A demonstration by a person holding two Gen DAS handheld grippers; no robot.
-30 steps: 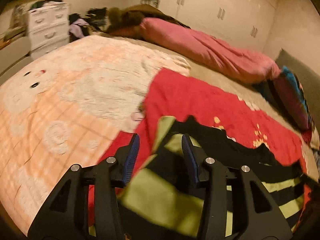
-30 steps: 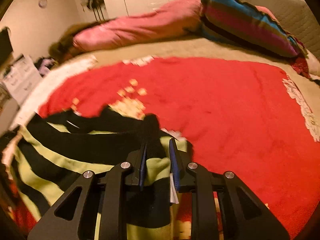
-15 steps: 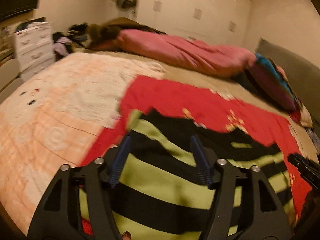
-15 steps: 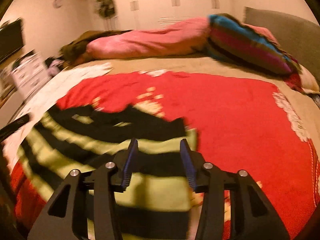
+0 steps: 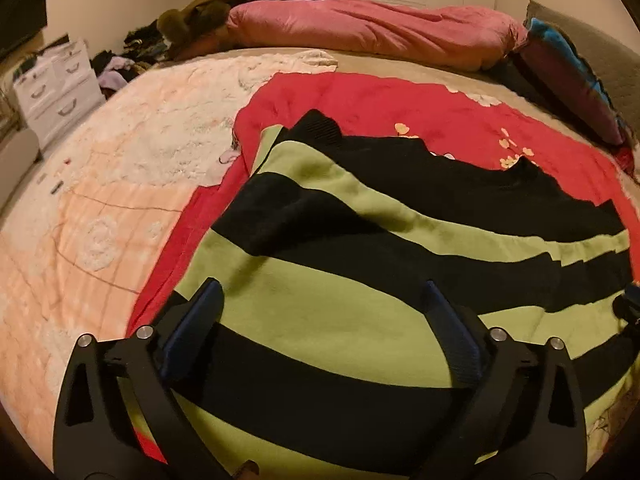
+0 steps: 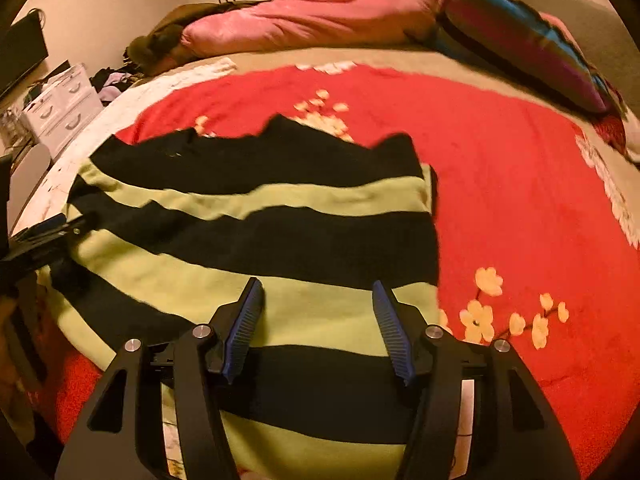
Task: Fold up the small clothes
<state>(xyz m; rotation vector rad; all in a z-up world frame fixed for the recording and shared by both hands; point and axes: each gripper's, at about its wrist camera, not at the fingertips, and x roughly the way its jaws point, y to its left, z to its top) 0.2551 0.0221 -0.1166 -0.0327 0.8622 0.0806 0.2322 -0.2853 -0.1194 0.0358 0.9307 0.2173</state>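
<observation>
A black and lime-green striped sweater (image 5: 360, 248) lies spread flat on a red flowered blanket (image 5: 380, 100) on the bed; it also shows in the right wrist view (image 6: 260, 232). My left gripper (image 5: 322, 300) is wide open and empty above the sweater's near left part. My right gripper (image 6: 318, 292) is wide open and empty above its near right part. The left gripper's tip (image 6: 52, 232) shows at the left edge of the right wrist view.
A pink duvet roll (image 5: 368, 28) and a striped pillow (image 6: 520, 36) lie at the bed's far side. A peach and white blanket (image 5: 100, 168) covers the left of the bed. White drawers (image 5: 56, 84) stand at the left. The red blanket (image 6: 520, 200) extends right of the sweater.
Both grippers let go of the sweater's folded edge and opened wide. The sweater now lies flat, and both grippers have pulled back toward its near edge.
</observation>
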